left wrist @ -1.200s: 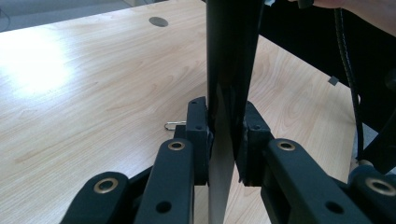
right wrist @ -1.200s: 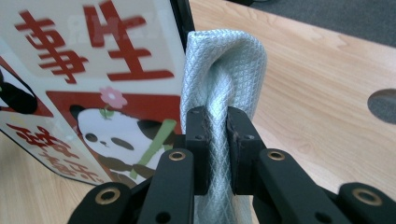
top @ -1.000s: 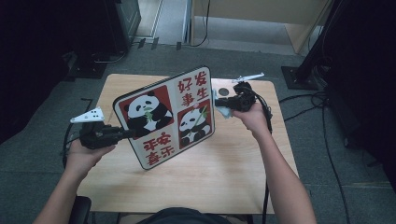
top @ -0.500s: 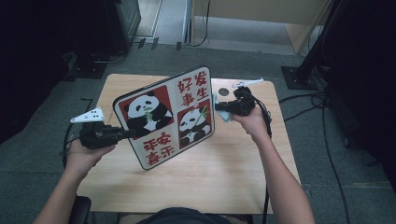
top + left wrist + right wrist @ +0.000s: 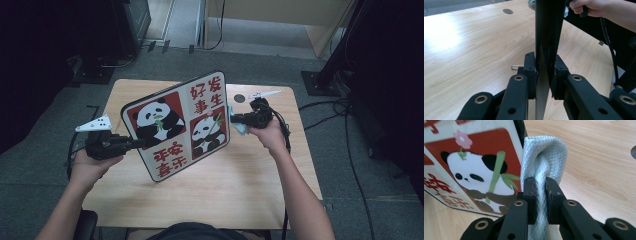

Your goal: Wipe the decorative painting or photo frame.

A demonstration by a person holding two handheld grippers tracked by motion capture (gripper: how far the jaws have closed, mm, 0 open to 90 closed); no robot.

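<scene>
Two pandas chewing bamboo share the printed face of the panda board (image 5: 177, 125) with red Chinese characters, 好 and 事 among those legible in the high view, and it is held tilted above the wooden table (image 5: 240, 185). Its left edge is clamped between the jaws of the left gripper (image 5: 543, 75), the dark edge of the board standing upright between the pads. At the board's right edge, the right gripper (image 5: 540, 192) pinches a folded pale blue cloth (image 5: 544, 157), which touches the board beside the lower panda.

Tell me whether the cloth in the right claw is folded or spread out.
Folded. In the right gripper view the pale cloth doubles over in a loop above the right claw, whose jaws pinch both layers beside the panda board.
</scene>
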